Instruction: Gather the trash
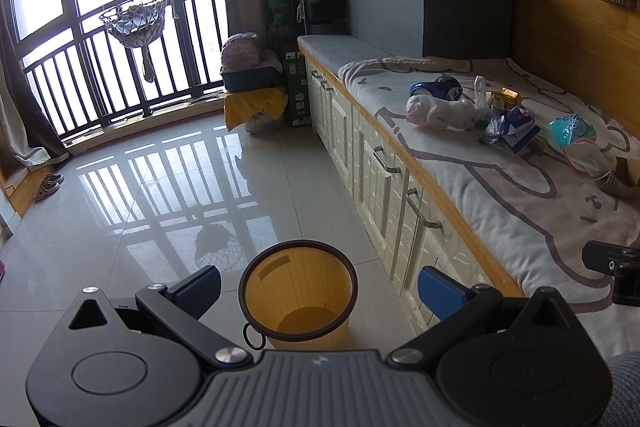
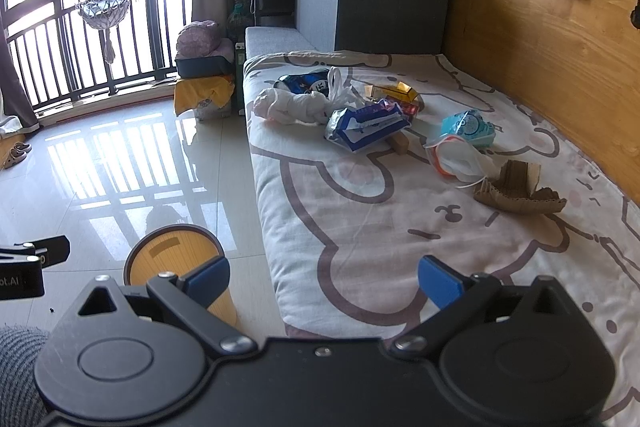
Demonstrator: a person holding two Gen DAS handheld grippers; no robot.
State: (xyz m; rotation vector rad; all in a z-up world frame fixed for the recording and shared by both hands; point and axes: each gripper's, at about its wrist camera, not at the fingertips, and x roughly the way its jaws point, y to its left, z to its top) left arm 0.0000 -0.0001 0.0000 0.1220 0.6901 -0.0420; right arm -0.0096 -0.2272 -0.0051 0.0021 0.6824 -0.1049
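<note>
Left wrist view: left gripper (image 1: pixel 318 289) has its blue-padded fingers (image 1: pixel 438 291) spread wide, nothing between them. Orange wastebasket (image 1: pixel 298 297) stands upright on the tiled floor (image 1: pixel 160 211), seen directly between the two fingers, mouth open toward the camera. Its dark rim carries a small ring low on the left-finger side. Nothing can be made out inside it.

Trash lies well ahead and to the right-finger side, on the bed (image 1: pixel 500 195) with the cartoon-print cover: white plastic bag (image 1: pixel 440 111), blue can (image 1: pixel 438 87) just behind it, blue-and-white wrapper (image 1: pixel 514 129) beside the bag, teal packet (image 1: pixel 572 131) further right.

Right wrist view: right gripper (image 2: pixel 324 283) likewise stands spread apart and holds nothing. Bed cover fills the gap between the fingers. Ahead of them: white plastic bag (image 2: pixel 292 105), blue-and-white wrapper (image 2: pixel 368 125) touching it, yellow box (image 2: pixel 400 91) behind, teal packet (image 2: pixel 468 129), face mask (image 2: pixel 456 161) just in front of the packet, crumpled cardboard piece (image 2: pixel 516 189) nearest the right finger (image 2: pixel 440 287). Wastebasket (image 2: pixel 172 259) sits on the floor behind the left finger, partly hidden by it.
</note>
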